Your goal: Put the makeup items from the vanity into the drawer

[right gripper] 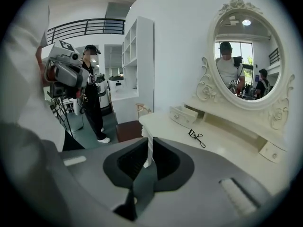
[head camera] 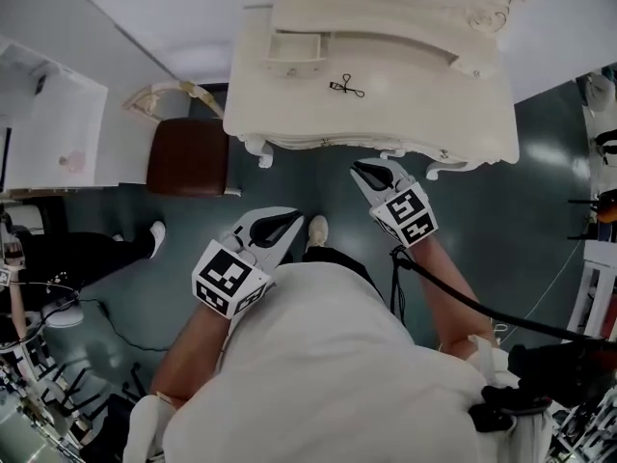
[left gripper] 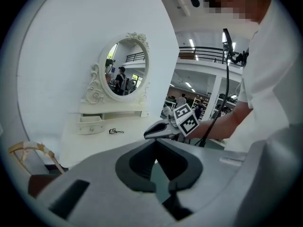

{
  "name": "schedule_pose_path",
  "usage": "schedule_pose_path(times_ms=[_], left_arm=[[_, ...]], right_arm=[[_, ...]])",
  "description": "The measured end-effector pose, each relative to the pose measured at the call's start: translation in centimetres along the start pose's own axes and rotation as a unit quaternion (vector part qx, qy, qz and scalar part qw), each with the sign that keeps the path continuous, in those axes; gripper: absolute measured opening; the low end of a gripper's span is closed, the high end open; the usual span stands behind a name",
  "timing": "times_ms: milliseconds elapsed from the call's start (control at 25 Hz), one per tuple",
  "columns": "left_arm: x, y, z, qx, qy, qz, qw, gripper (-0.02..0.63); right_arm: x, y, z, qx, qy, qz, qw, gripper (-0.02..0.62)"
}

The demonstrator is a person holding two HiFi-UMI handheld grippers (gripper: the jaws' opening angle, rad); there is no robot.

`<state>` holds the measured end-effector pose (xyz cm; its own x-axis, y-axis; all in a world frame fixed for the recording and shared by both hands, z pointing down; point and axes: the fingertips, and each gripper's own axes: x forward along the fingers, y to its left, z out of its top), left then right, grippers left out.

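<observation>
Black eyelash curler (head camera: 347, 87) waits at twelve o'clock, outside the open drawer (head camera: 294, 54); left gripper (head camera: 280, 228) closed, right gripper (head camera: 376, 175) barely ajar, both empty.

I'm counting one cream vanity (head camera: 386, 114) here, and it's carrying one oval mirror (right gripper: 246, 56) and two small drawers, one sitting open at the left (head camera: 294, 51) and one at the right (right gripper: 272, 151). Just one makeup item is showing on the top, a single black eyelash curler (head camera: 347, 87). Two grippers are hovering in front, the left gripper (head camera: 284, 225) and the right gripper (head camera: 366, 172). Beside the vanity I'm seeing one brown-seated chair (head camera: 188, 157), one white shelf unit (right gripper: 139, 65) and one person in black (right gripper: 92, 93) standing behind.
</observation>
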<state>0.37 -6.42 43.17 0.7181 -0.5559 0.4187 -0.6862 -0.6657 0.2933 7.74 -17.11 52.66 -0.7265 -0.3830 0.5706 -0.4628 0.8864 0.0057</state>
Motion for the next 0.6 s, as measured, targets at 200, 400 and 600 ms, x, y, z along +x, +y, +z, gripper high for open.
schedule_pose_path(times_ms=[200,400,600], left_arm=[[0.9,2.7,1.9,-0.008,-0.01,-0.001,0.9999,-0.002],[0.3,5.4,2.2,-0.002,-0.01,-0.008,0.9999,-0.002],[0.3,6.8,2.4,0.04,0.007,-0.012,0.9991,-0.002]], right_arm=[[3.3,-3.9,0.2,-0.006,0.016,-0.012,1.0,0.037],[6.6,-6.2,0.2,-0.005,0.039,-0.039,0.998,0.037],[9.6,-9.5,0.3,-0.01,0.053,-0.077,0.996,0.041]])
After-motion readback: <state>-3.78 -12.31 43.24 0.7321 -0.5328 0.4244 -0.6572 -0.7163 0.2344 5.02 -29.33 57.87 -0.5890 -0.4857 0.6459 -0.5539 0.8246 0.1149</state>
